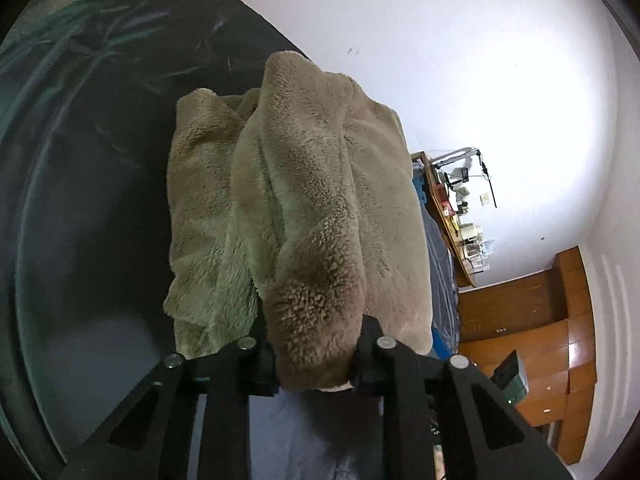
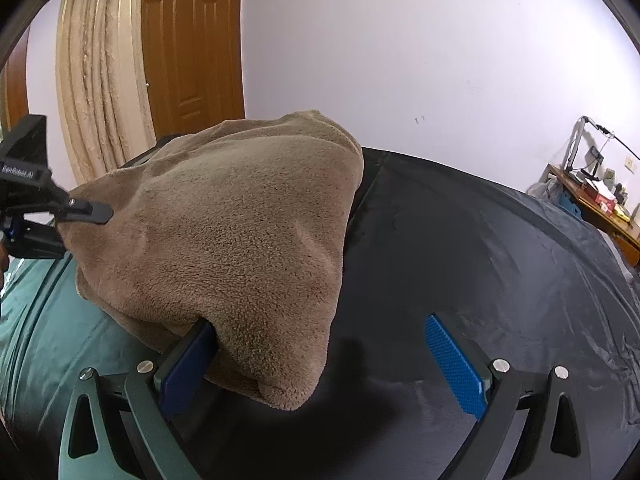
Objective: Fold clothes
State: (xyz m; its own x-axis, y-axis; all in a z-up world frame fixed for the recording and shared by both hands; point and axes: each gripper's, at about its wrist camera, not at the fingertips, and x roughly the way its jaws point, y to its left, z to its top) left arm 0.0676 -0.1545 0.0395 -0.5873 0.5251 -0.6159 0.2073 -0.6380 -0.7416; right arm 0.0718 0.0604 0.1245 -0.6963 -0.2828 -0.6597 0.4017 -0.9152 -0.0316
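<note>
Left gripper [image 1: 316, 364]: black two-finger unit, clamped on a thick rolled edge of the taupe-brown fluffy fleece garment [image 1: 296, 208]. Fold pinched between both fingers, filling the gap completely. Remainder of garment extending forward from the fingers in bulky layered folds, resting on the dark black bed cover [image 1: 100, 184].

Right gripper [image 2: 324, 364]: jaws spread wide, gripping nothing. Left-hand blue textured pad [image 2: 188, 364] pressed against the near lower edge of the fleece garment [image 2: 224, 232]; right-hand blue pad [image 2: 454, 368] well apart from the fabric, above bare bed cover [image 2: 480, 248]. Near corner of garment hanging between the two fingers, closer to the left-hand one.

From the right wrist view, left gripper [image 2: 96, 214] visible at far side of garment, fingertips buried in fleece. Garment raised into a mound between both grippers.

Background: white wall [image 2: 400, 40], brown wooden door [image 2: 188, 40], cream curtain [image 2: 100, 72], wooden desk [image 2: 600, 208] with assorted small items.
</note>
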